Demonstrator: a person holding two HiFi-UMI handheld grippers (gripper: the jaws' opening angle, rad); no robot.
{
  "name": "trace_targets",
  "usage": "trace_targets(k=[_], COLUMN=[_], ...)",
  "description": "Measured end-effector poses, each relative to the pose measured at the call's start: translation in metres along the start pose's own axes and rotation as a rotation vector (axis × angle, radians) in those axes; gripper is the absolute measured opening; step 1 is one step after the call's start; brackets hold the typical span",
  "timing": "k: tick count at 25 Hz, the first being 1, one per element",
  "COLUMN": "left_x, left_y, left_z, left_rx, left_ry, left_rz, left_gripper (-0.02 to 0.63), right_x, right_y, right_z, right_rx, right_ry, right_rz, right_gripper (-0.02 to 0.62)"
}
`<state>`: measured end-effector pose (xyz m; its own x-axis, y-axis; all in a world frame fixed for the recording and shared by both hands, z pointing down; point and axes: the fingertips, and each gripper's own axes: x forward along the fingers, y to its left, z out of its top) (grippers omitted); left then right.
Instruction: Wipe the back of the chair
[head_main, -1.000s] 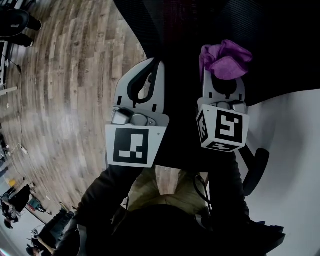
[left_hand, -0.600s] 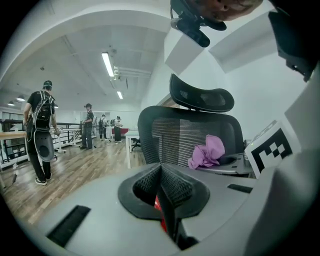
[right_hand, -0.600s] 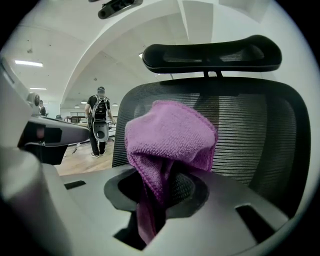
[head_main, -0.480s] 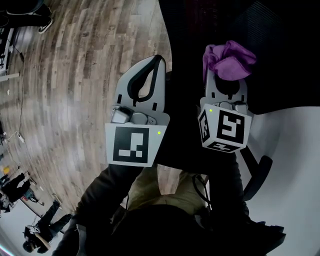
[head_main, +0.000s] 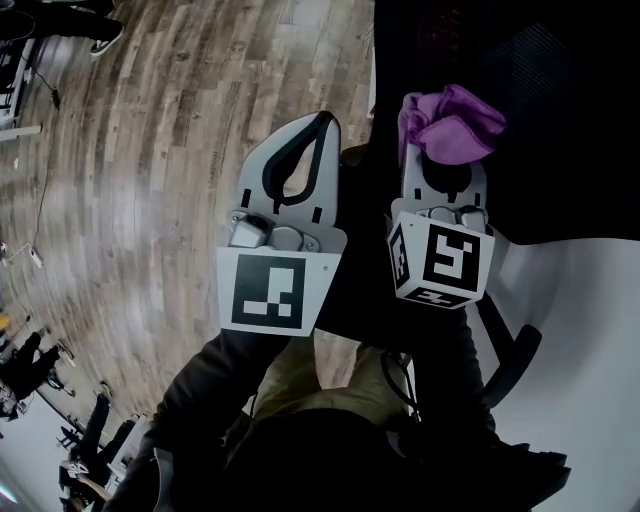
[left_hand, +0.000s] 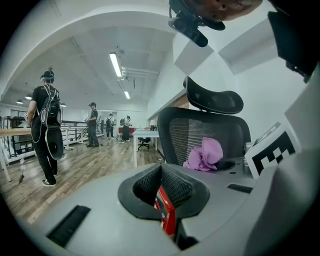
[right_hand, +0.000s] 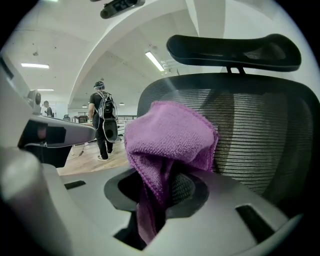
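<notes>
Right gripper pointing far at chair back, fingers clamped on purple cloth, left gripper just beside it at left, fingers closed, empty

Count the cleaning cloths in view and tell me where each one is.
1. The purple cloth is pinched in the right tongs, bunched in front of the chair's mesh back. The left tongs are shut on nothing. More may lie out of view.
</notes>
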<state>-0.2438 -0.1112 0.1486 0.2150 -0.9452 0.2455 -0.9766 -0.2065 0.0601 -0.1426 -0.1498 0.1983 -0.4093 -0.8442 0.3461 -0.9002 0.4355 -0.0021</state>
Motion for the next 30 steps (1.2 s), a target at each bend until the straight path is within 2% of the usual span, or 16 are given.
trace_targets(k=[7, 12, 18, 24, 30], left_x=[-0.005, -0.010, -0.012, -0.014, -0.014], left_y=[0.018, 0.028, 0.030, 0.029, 0.026], left_z=[-0.005, -0.007, -0.011, -0.019, -0.030], left_rx=[-0.014, -0.024, -0.024, -0.019, -0.017], left_ry=[0.004, 0.005, 0.007, 0.020, 0.039], left_rz=[0.030, 0.045, 0.041, 0.033, 0.018], left_gripper=[0.009, 0.009, 0.009, 0.009, 0.009], right_x=[0.012, 0.015, 0.016, 0.013, 0.014], right_y=[0.027, 0.031, 0.034, 0.039, 0.041], right_z=[-0.001, -0.001, -0.004, -0.030, -0.035], right_rx=[-0.005, -0.007, -0.006, 0.008, 0.010], right_ry=[0.000, 0.004, -0.002, 0.039, 0.039], right_rz=[0.039, 0.031, 0.018, 0.015, 0.016], right_gripper=[0.091, 0.091, 0.091, 0.091, 0.091])
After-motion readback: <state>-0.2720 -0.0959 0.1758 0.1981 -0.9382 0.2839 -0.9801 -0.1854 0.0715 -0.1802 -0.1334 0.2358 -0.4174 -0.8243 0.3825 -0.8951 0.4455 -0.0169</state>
